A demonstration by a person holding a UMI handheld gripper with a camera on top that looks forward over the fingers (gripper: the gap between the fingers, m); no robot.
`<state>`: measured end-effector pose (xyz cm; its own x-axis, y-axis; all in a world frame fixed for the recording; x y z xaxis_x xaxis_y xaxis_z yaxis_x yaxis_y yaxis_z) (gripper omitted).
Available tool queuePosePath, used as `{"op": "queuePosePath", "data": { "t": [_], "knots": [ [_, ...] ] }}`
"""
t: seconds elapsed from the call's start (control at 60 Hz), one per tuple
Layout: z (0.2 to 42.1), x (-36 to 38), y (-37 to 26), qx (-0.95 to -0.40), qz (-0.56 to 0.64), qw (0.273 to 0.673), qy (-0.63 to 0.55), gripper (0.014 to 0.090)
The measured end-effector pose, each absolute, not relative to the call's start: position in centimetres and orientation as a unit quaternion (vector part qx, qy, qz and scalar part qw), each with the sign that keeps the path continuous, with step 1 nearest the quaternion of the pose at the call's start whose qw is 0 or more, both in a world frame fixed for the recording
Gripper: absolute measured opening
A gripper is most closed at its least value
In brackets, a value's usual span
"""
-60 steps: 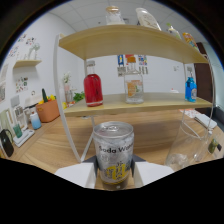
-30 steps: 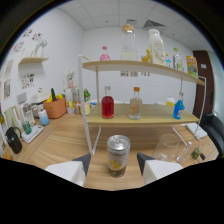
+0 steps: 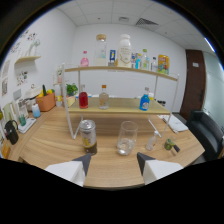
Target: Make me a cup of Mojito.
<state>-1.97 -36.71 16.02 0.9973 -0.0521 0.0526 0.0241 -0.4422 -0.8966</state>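
soda can [image 3: 88,136] stands upright on the wooden table [image 3: 60,145], well beyond the gripper [image 3: 112,165] and a little left of the line between its two fingers. the white fingers [image 3: 70,171] are spread apart with nothing between them, only bare tabletop in the gap. a clear drinking glass [image 3: 126,138] stands just right of the can, apart from it, and also ahead of the fingers. further right sits a smaller glass [image 3: 150,144], and beyond that a small green thing [image 3: 169,145], perhaps a piece of lime, though it is too small to tell.

behind the can and the glass rises a two-tier shelf [image 3: 120,106] on white legs. its lower board carries a red bottle [image 3: 83,98], a clear bottle [image 3: 103,97] and a blue bottle [image 3: 145,100]. the upper board holds several more bottles and cartons [image 3: 124,51]. to the left, near the wall, an orange pot [image 3: 46,101] holds some items, and a dark chair [image 3: 206,131] shows at the far right of the table.
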Motion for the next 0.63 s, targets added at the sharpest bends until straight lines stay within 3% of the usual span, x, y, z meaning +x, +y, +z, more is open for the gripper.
{"op": "queuePosePath", "data": {
  "t": [0.633],
  "knots": [
    [14.2, 5.1, -39.3, -0.869, -0.025, 0.493, 0.012, 0.0858]
  ]
}}
